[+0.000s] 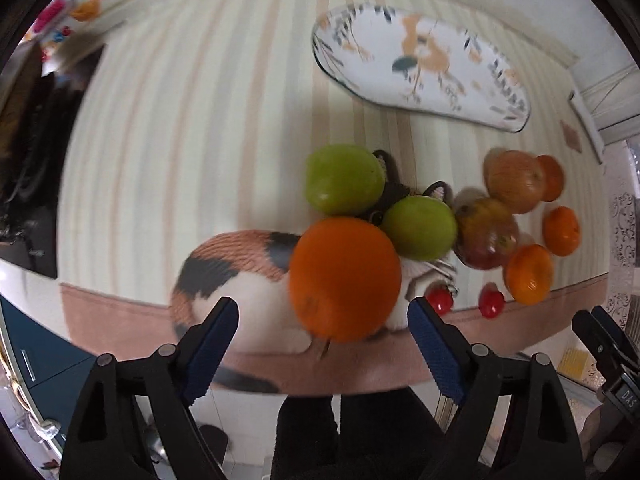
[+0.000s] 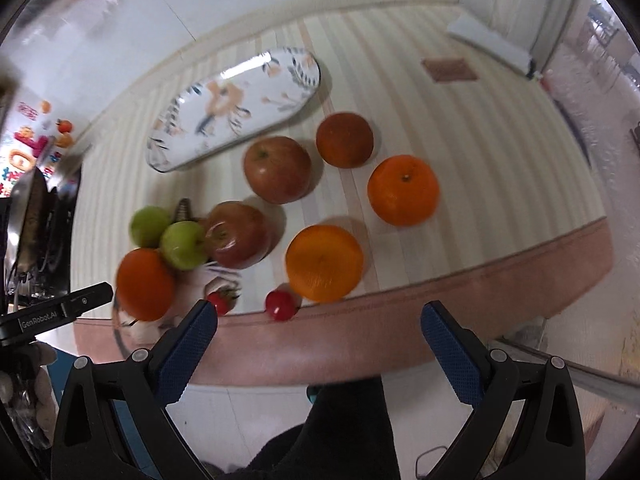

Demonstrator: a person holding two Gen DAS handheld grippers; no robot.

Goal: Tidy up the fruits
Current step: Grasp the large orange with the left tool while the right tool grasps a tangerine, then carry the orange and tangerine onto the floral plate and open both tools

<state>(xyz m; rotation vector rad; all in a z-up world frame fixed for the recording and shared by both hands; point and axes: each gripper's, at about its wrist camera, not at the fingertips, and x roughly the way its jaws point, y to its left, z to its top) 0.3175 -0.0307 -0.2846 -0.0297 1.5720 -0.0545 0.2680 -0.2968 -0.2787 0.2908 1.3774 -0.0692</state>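
Both the left gripper point(image 1: 323, 334) and right gripper point(image 2: 319, 338) gape wide and empty short of the floral plate point(image 2: 256, 92), with a large orange point(image 1: 345, 278) nearest the left one

Glossy glazed plate point(image 2: 236, 108) at eleven o'clock; matt striped cloth point(image 2: 480, 152) beneath; smooth, shiny apples point(image 2: 278, 169); dimpled orange point(image 1: 344, 278) peel; gripper pads point(image 2: 450, 354) of textured blue rubber at five o'clock

Striped tablecloth point(image 2: 500, 152) with pink border; white tiled floor point(image 2: 240, 412) below.
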